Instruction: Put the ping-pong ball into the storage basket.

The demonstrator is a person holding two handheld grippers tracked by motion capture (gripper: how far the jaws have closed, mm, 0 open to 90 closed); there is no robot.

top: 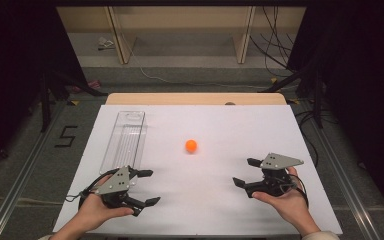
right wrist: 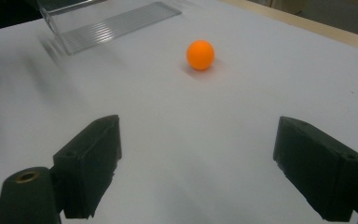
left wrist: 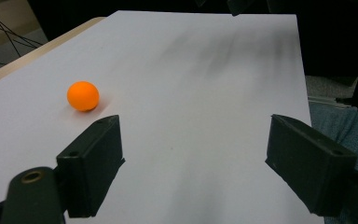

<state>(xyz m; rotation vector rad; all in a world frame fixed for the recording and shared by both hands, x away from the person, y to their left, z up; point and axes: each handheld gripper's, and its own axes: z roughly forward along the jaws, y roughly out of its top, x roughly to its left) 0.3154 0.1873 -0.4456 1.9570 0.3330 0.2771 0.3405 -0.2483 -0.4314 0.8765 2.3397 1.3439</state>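
My left gripper (top: 151, 187) near the table's front edge, jaws wide, nothing between them, my right gripper (top: 244, 172) likewise spread and empty, small round orange ball (top: 191, 146) well ahead between both, clear ribbed plastic tray (top: 125, 140) farther left.

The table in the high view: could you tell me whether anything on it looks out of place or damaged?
Nothing stands out. The orange ball sits alone on the white table, and the clear tray lies flat and intact at the left. Both grippers, left and right, are open and empty.
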